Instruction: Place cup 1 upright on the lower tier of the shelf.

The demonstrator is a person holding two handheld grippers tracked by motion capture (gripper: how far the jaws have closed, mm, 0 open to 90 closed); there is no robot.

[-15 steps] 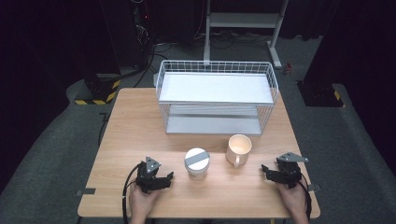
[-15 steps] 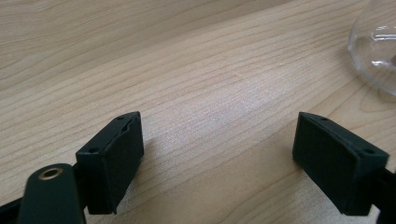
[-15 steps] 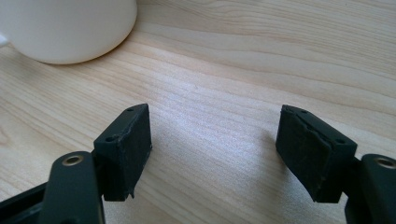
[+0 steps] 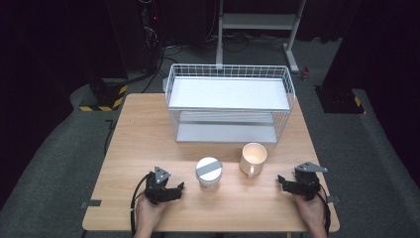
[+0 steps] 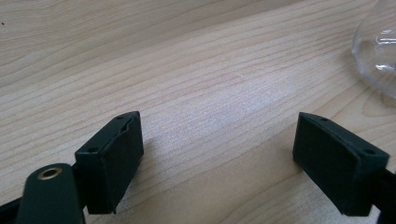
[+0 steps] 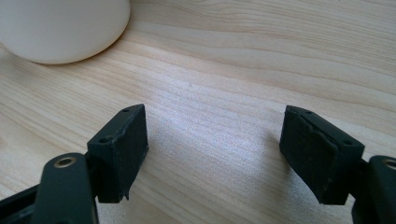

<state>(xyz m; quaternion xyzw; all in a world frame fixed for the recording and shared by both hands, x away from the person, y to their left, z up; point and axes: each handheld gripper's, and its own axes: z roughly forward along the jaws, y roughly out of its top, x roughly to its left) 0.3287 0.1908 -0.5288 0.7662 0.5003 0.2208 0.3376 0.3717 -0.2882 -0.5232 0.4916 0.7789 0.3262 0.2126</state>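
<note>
Your left gripper (image 4: 179, 188) rests low on the near left of the table (image 4: 148, 134), jaws spread wide with bare wood between them. In the left gripper view the pads (image 5: 112, 161) stand well apart, and the clear curved wall of the lidded jar (image 5: 378, 51) shows at the far right edge.

Your right gripper (image 4: 281, 181) sits at the near right, jaws likewise apart and holding nothing. In the right gripper view the base of the cream mug (image 6: 65, 28) stands beyond the left pad (image 6: 121, 149), not touching it.

From the high view, the lidded jar (image 4: 208, 171) stands near centre, just right of your left gripper. The cream mug (image 4: 253, 158) stands just beside the jar, to its right and a little farther off, handle toward you. The white wire rack (image 4: 230, 101) sits at the far side.

Against half a second ago: both grippers, jar and mug hold the same spots. No visible shift.
</note>
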